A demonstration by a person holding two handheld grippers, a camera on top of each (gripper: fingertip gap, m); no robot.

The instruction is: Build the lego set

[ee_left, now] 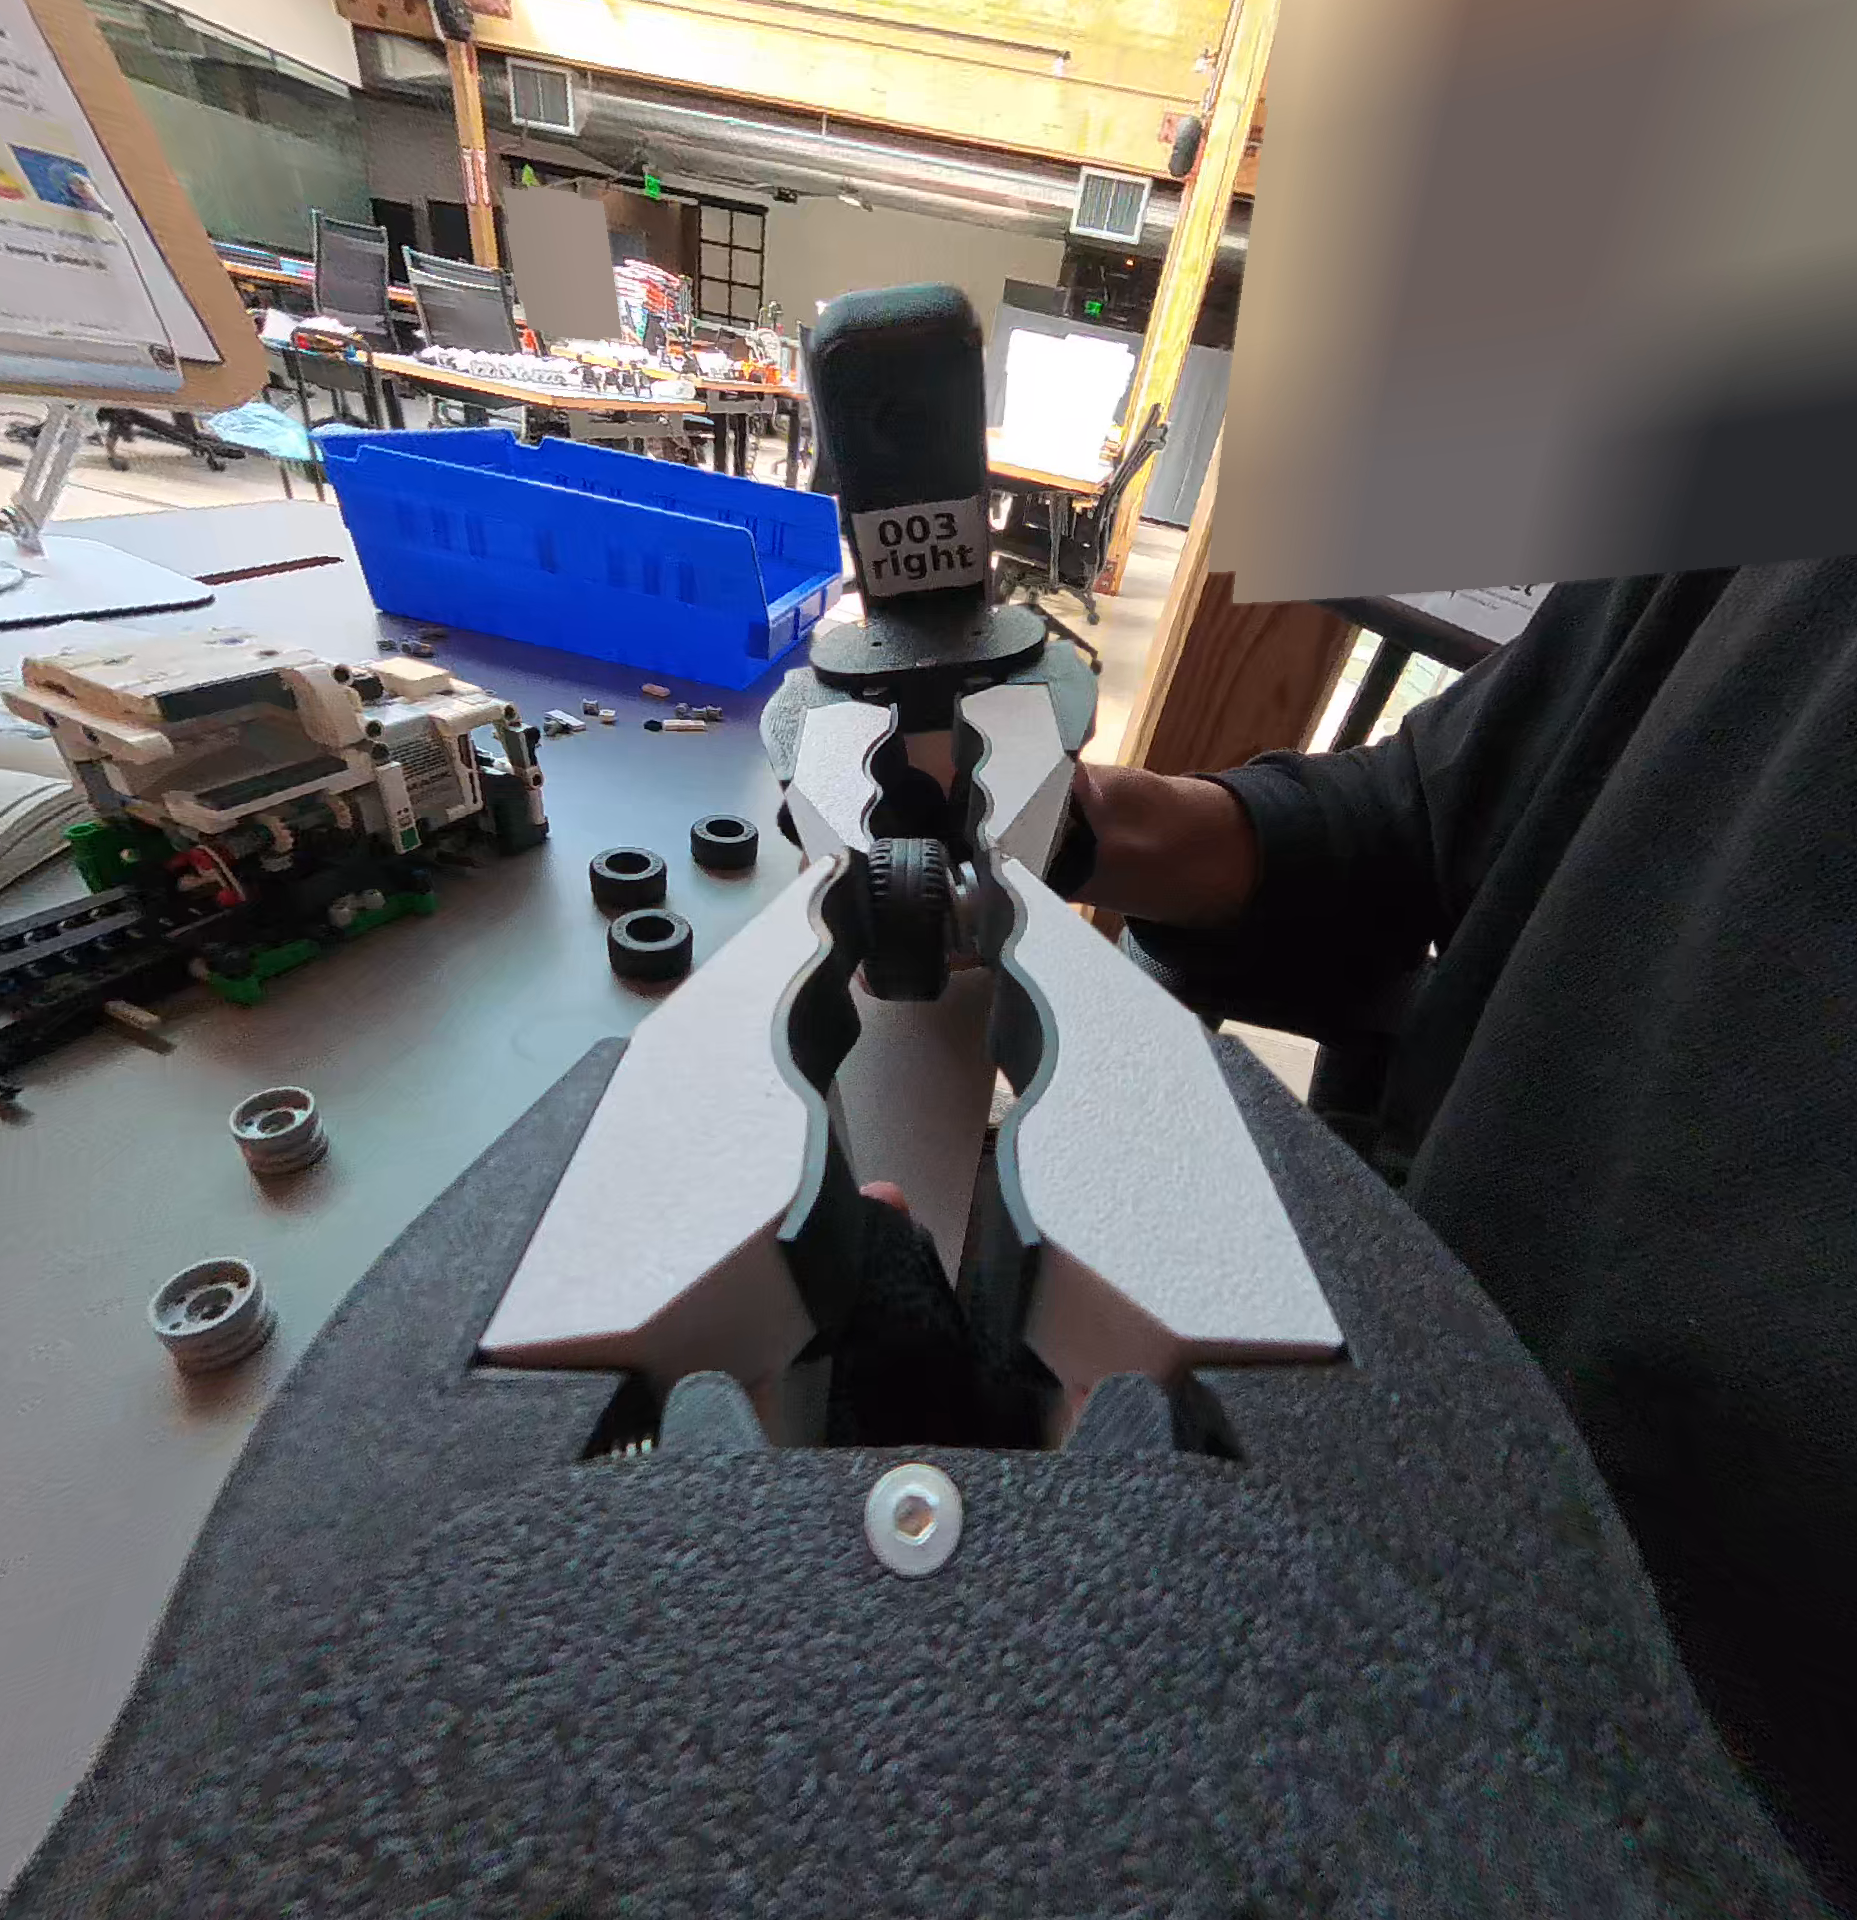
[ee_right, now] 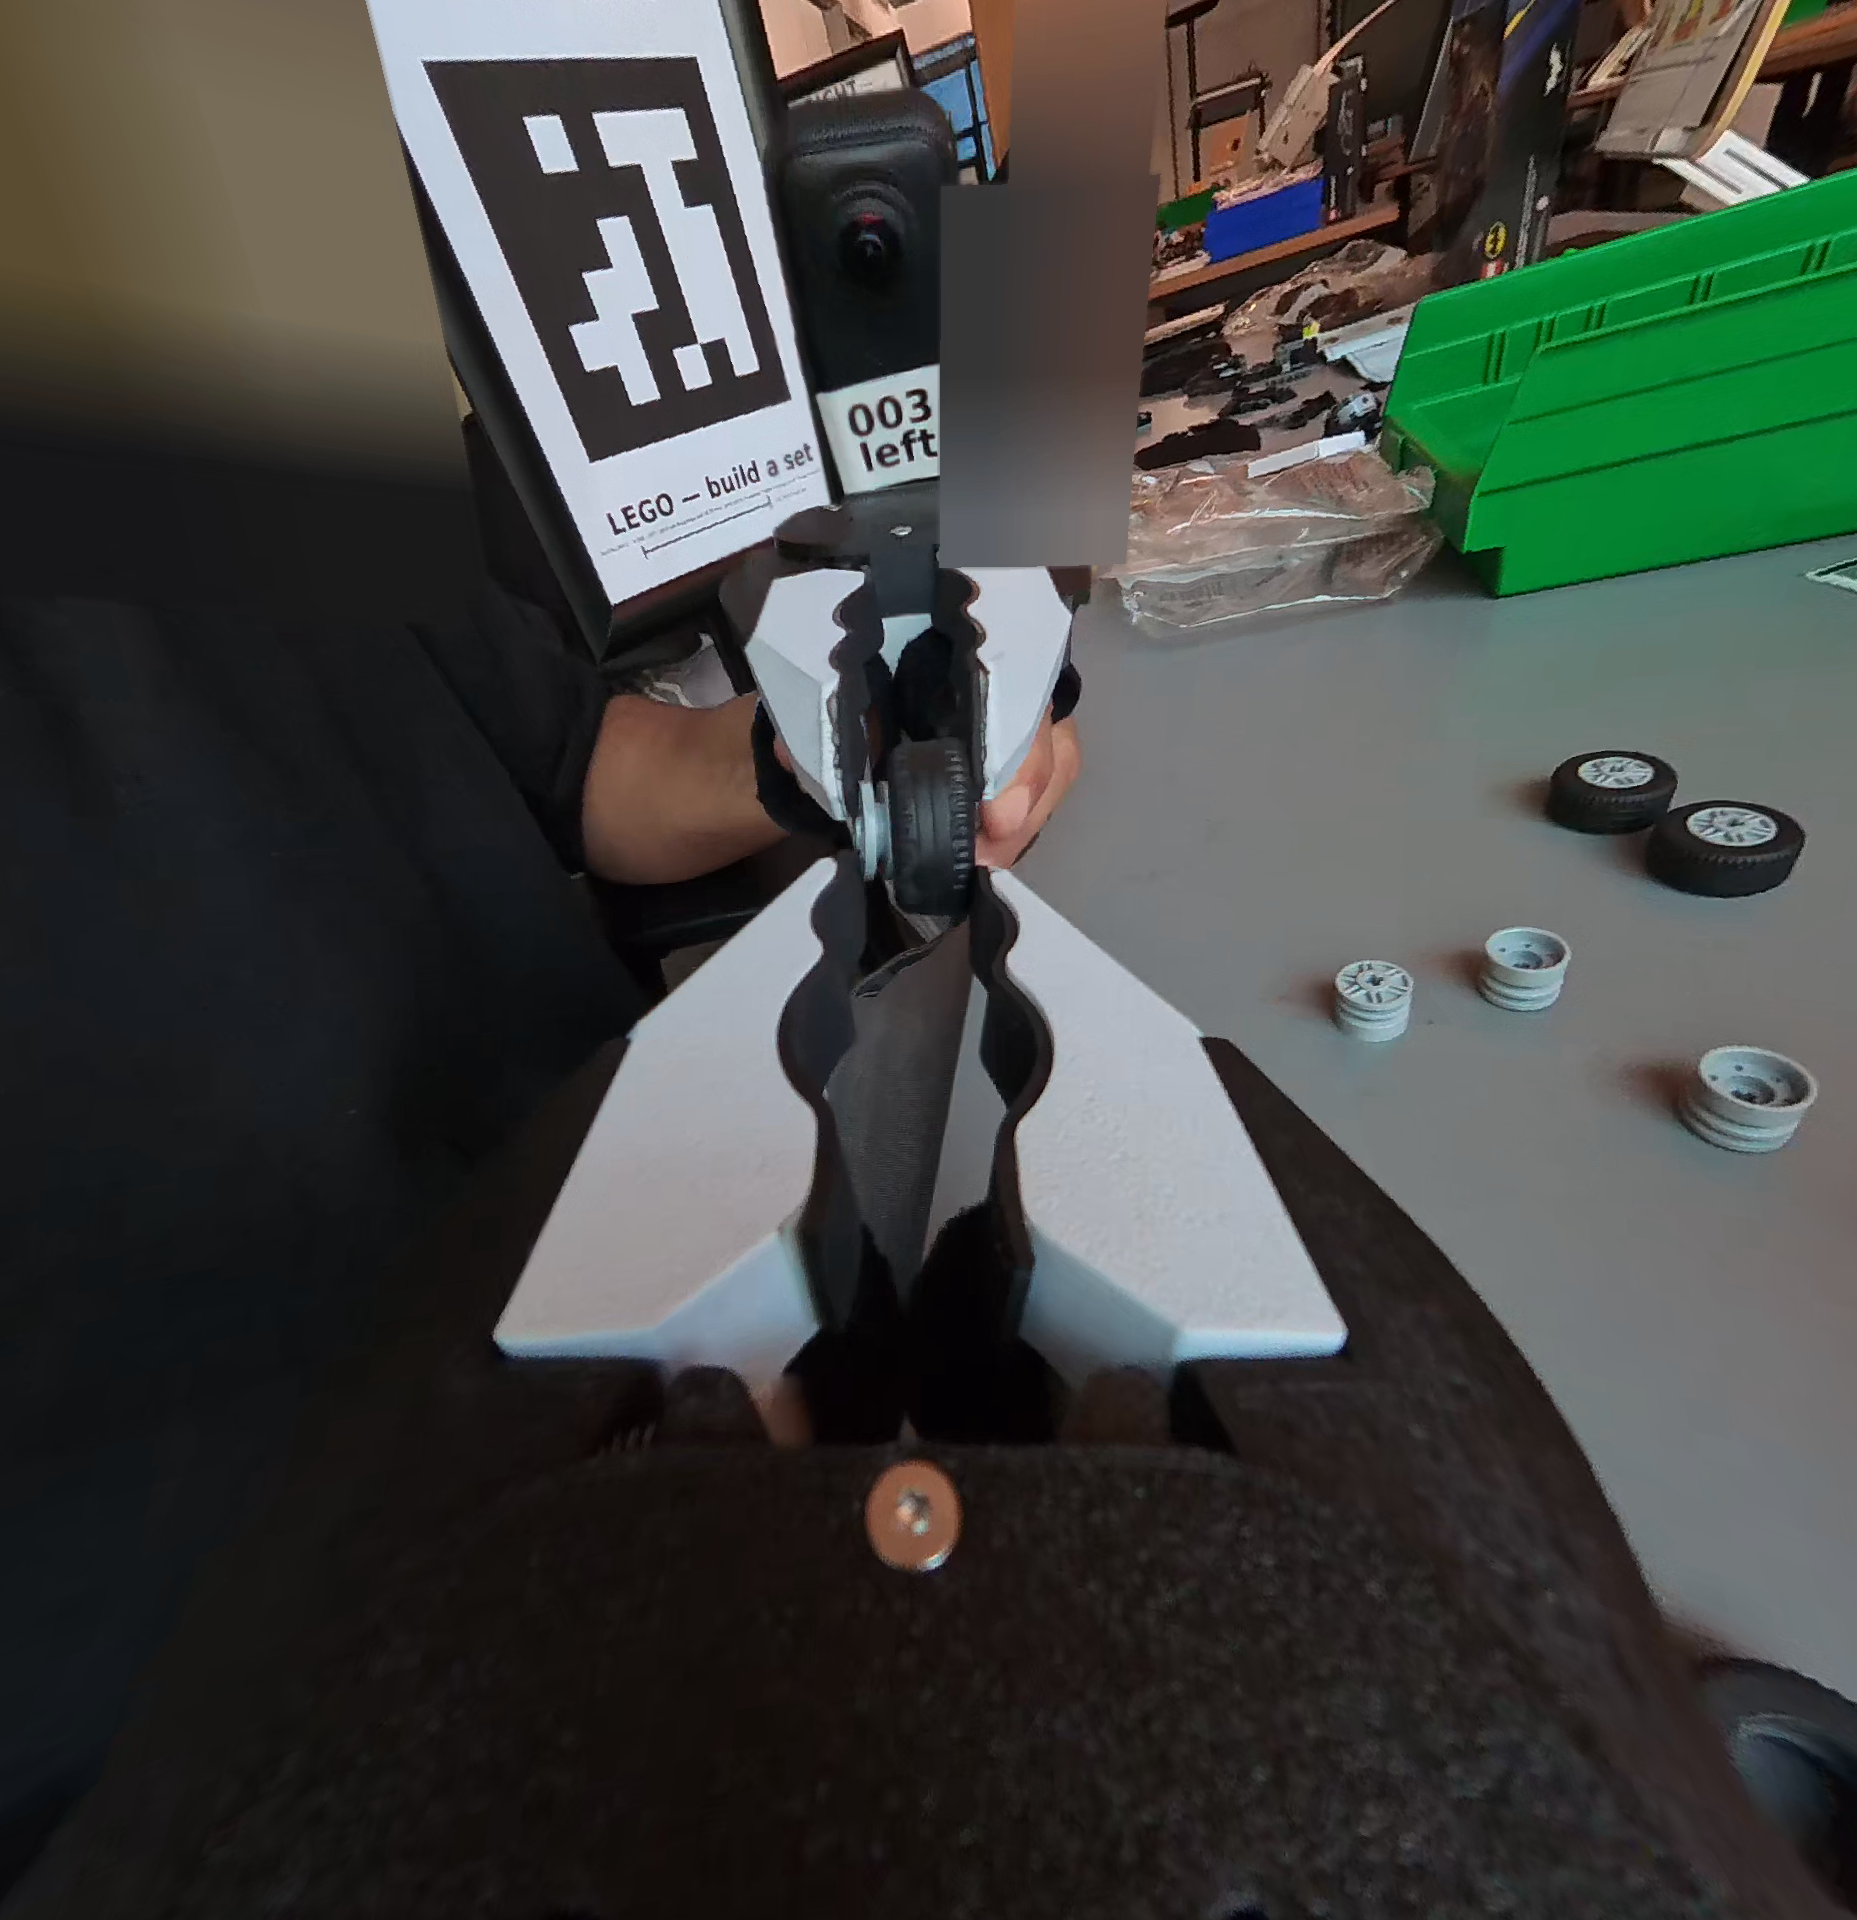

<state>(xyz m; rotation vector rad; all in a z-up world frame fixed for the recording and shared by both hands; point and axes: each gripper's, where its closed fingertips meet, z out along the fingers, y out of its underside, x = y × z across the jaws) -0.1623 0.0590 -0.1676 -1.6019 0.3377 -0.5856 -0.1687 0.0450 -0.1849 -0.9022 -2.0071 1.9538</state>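
My two grippers meet tip to tip above the table edge. Between them is a black tyre [ee_left: 903, 914] with a grey wheel hub [ee_left: 968, 902] pressed against its side. My left gripper [ee_left: 919, 888] is shut across the pair. My right gripper [ee_left: 924, 816] comes from the far side and pinches the same pair. In the right wrist view the tyre [ee_right: 936, 831] sits right of the hub [ee_right: 874, 831], between the right gripper [ee_right: 919, 883] and the left gripper [ee_right: 908, 764]. How far the hub is seated in the tyre is hidden.
A partly built white, black and green truck model [ee_left: 259, 790] lies left. Near it are three loose tyres [ee_left: 628, 876] and two grey hubs [ee_left: 278, 1129]. Two finished wheels [ee_right: 1612, 792], three hubs [ee_right: 1373, 997], a green bin [ee_right: 1651, 395], a blue bin [ee_left: 591, 551] and plastic bags [ee_right: 1277, 530] sit around.
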